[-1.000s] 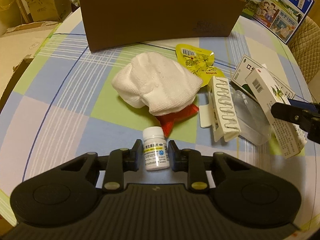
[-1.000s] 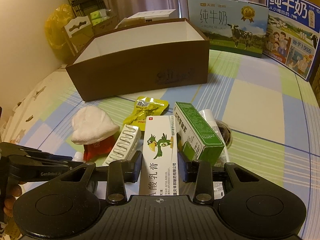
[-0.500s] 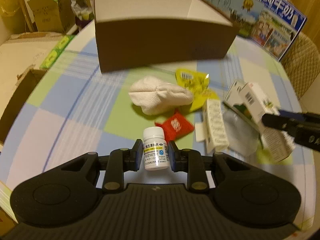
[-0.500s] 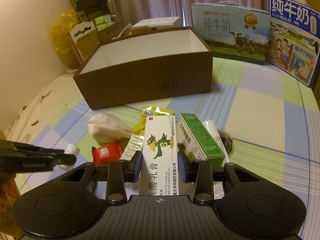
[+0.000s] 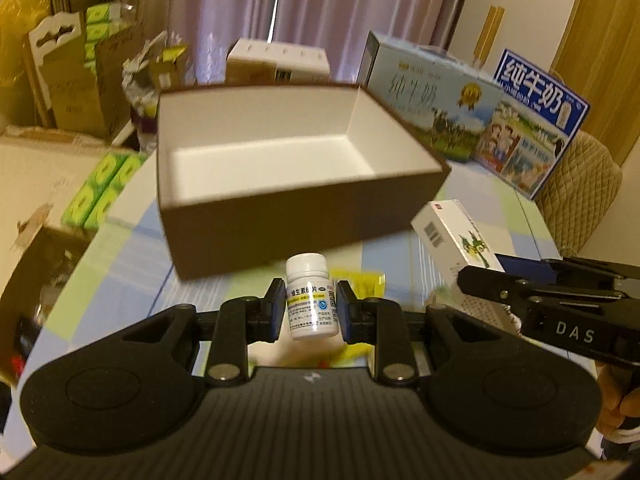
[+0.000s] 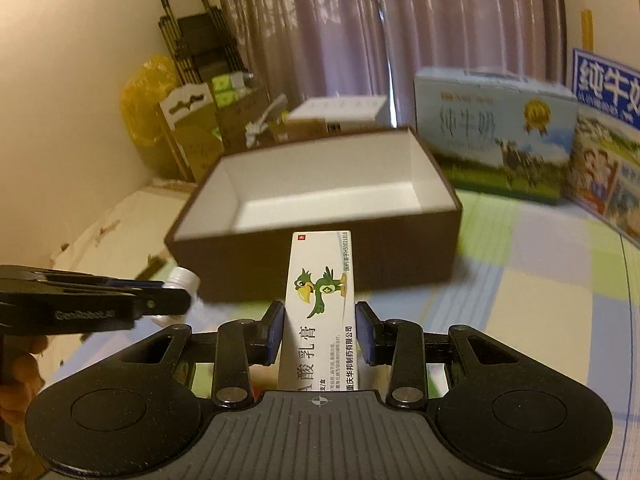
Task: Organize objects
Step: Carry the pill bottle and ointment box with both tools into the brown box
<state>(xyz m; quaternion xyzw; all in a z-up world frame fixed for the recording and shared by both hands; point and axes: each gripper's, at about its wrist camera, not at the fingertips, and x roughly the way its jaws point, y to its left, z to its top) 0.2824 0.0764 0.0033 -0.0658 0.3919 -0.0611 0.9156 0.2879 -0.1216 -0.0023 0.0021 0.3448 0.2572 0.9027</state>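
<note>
My left gripper [image 5: 308, 312] is shut on a small white pill bottle [image 5: 311, 296] and holds it in the air just in front of the open brown box [image 5: 288, 224], whose white inside shows nothing in it. My right gripper [image 6: 320, 330] is shut on a white ointment carton with a green parrot [image 6: 320, 304], also lifted, before the same box [image 6: 320, 256]. In the left wrist view the carton [image 5: 452, 236] and right gripper [image 5: 480, 280] show at the right. In the right wrist view the bottle [image 6: 182, 280] and left gripper [image 6: 168, 300] show at the left.
A yellow packet [image 5: 360, 280] lies on the checked tablecloth [image 5: 120, 280] under my left gripper. Blue milk cartons [image 5: 440, 100] stand behind the box at the right. Cardboard boxes and green packs [image 5: 100, 184] lie off the table's left edge. A padded chair [image 5: 580, 184] is at far right.
Both grippers have risen from the table with their objects and moved toward the box, so its inside now shows. The cloth, red packet and other items have dropped out of view.
</note>
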